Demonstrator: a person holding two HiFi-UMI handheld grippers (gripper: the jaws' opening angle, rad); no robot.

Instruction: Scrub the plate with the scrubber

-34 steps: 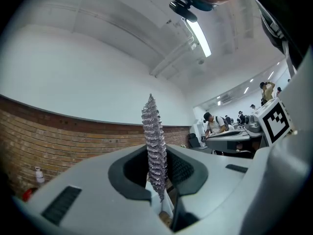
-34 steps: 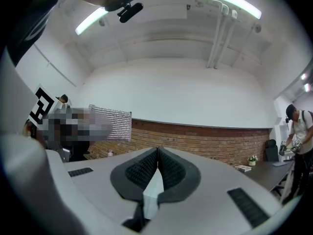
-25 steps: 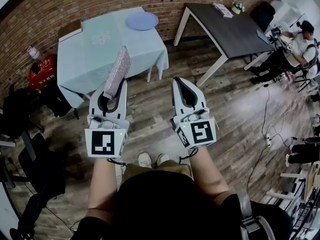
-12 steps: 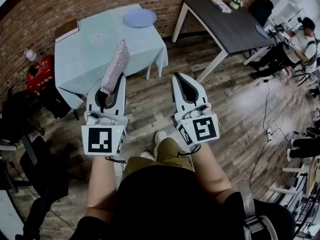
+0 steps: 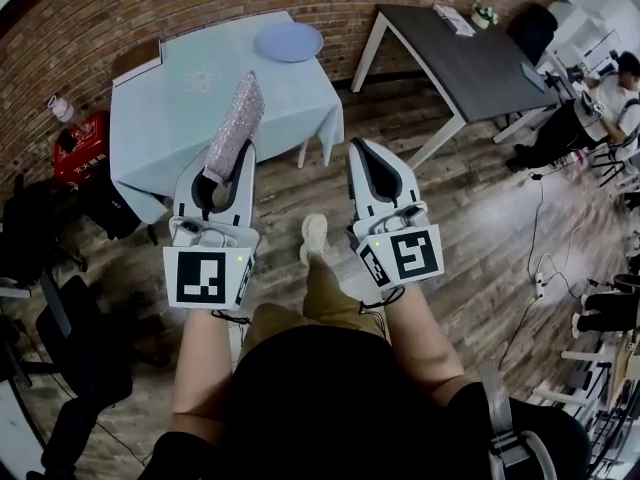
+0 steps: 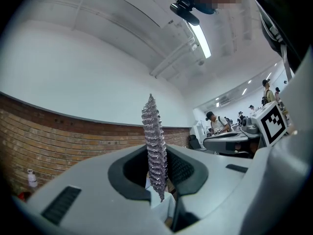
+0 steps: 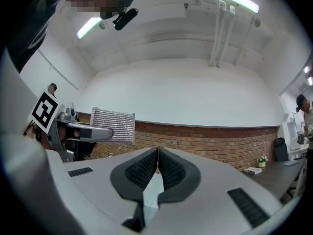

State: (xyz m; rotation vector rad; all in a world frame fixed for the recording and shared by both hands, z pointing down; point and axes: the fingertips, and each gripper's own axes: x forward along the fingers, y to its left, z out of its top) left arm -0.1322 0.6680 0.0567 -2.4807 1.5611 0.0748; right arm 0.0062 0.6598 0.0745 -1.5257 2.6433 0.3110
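One big wood-plank floor [image 5: 480, 228] fills most of the head view, dark and streaky, with a red brick wall [image 5: 130, 13] curving along the far side. Against that wall there's a table with a pale teal cloth [image 5: 190, 108] at far left, the cloth smooth and hanging over the edges. A dark-topped table [image 5: 470, 58] on white legs sits at far right.

Closer in, the left gripper [image 5: 228, 158] and right gripper [image 5: 360, 148] are held side by side above the floor, both pale grey plastic with ribbed black pads. Each has a marker cube at its near end. A light shoe [image 5: 314, 236] pokes out between them.

The plate [image 5: 288, 41] is round, pale blue and smooth-looking. It lies flat on the far right part of the teal cloth, well apart from both grippers.

The scrubber [image 5: 236, 126] is a flat rectangular pad of silvery, glittery mesh. Its near end is pinched in the left gripper's jaws, and its long axis runs up and away from them, towards the cloth table and leaning a bit right. In the left gripper view the scrubber [image 6: 154, 141] shows edge-on as a thin bumpy strip between the clamped jaws [image 6: 157, 153]. The right gripper view catches it broadside [image 7: 113, 125].

The right gripper [image 7: 157, 153] has its jaws pressed together with nothing between them.
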